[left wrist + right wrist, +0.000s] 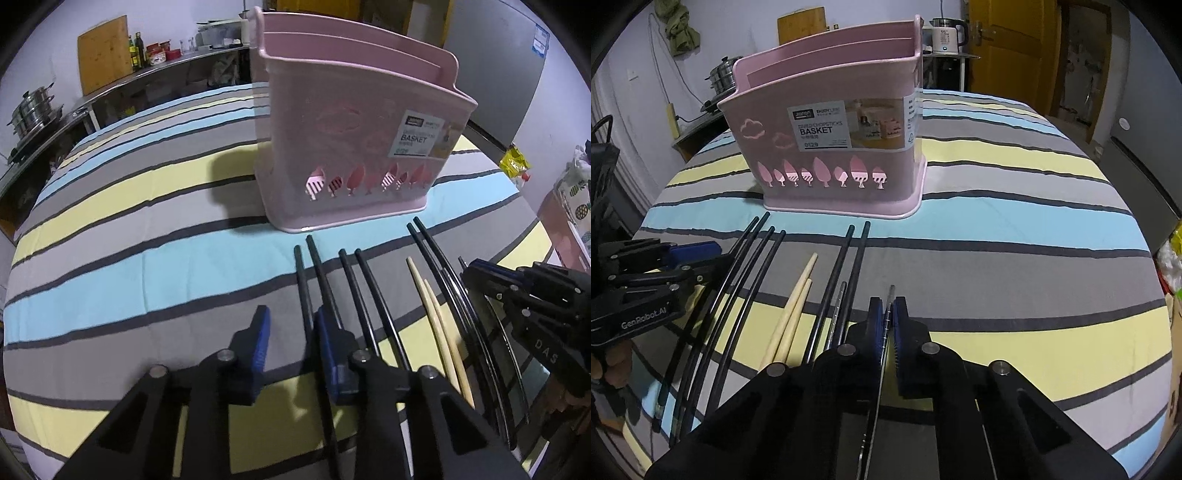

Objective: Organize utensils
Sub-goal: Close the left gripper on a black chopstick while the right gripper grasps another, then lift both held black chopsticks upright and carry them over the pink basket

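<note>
Clamped between blue pads of right gripper (888, 317), low centre of right view: one metal chopstick (891, 295), long axis running up-frame toward pink basket (842, 147) at upper centre. Beside it, leftward: black chopsticks (849, 266), pale wooden pair (798, 295), all parallel on striped cloth (1015, 229). Left gripper (291, 332) narrowed around leftmost black chopstick (301, 288), one pad apart from it; grip uncertain. Both pitched steeply down; basket straight ahead, right nearer to lifting.

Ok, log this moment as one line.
right gripper: shut on metal chopstick | left gripper: open beside black chopstick | basket: empty-looking
</note>
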